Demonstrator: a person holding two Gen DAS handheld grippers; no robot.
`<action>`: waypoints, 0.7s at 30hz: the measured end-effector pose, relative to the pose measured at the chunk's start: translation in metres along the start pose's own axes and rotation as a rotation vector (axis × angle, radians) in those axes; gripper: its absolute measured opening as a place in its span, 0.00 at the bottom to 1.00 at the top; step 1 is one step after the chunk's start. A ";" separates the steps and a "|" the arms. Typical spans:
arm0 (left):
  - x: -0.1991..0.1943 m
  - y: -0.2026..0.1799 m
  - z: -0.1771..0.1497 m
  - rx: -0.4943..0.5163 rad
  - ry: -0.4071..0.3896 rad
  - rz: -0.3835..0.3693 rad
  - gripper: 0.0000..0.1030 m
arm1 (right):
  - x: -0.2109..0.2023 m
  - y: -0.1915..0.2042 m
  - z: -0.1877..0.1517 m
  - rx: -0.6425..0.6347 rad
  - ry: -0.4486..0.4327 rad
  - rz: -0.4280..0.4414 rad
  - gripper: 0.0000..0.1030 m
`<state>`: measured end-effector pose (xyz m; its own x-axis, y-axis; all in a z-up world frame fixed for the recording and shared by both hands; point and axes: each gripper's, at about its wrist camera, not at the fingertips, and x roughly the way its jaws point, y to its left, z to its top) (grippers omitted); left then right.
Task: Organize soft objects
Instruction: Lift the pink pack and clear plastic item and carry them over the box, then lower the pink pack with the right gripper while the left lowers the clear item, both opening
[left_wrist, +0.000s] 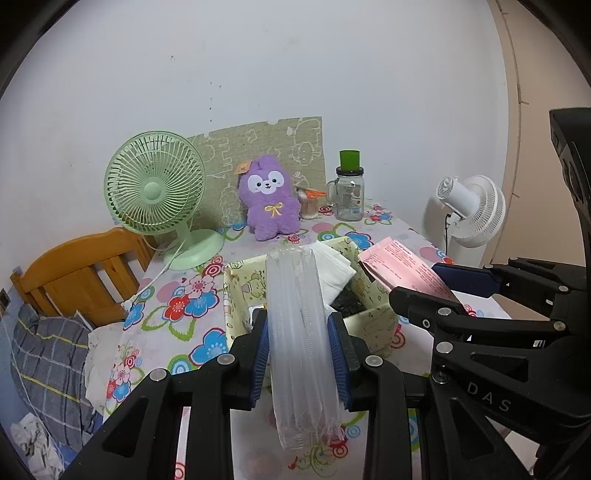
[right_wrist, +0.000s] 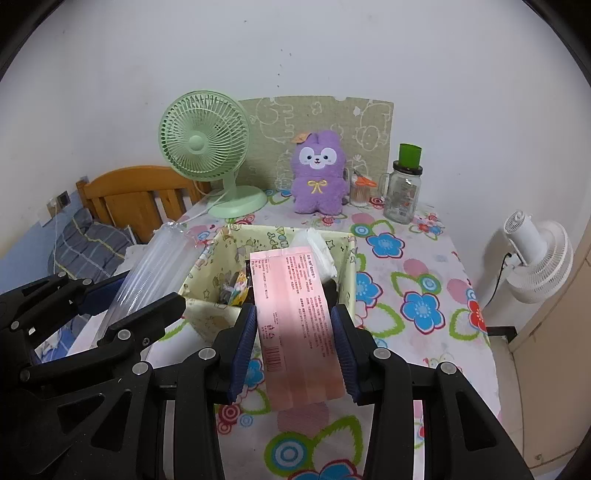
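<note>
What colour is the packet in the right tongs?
Pink packet with dark print, clearest in the right wrist view.

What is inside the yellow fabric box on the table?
The box holds a white packet and small colourful items. The pink packet in the right gripper hides the rest.

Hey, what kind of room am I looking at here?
Probably a bedroom at home: a wooden bed headboard with plaid bedding sits beside a table in a floral cloth, which holds a purple plush toy and a green desk fan.
</note>
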<state>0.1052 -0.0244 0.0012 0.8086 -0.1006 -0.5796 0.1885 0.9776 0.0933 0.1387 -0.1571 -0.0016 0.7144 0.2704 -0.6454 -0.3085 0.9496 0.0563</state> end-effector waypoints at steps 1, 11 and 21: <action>0.002 0.001 0.001 -0.001 0.001 0.000 0.29 | 0.002 0.000 0.002 0.001 0.001 0.001 0.43; 0.031 0.011 0.012 -0.024 0.027 0.005 0.30 | 0.032 -0.004 0.017 0.006 0.015 -0.012 0.43; 0.062 0.021 0.017 -0.037 0.059 0.021 0.31 | 0.059 -0.010 0.030 0.027 0.026 0.003 0.43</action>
<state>0.1687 -0.0133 -0.0186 0.7774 -0.0704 -0.6250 0.1505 0.9857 0.0761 0.2022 -0.1457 -0.0172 0.6967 0.2691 -0.6650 -0.2930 0.9529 0.0787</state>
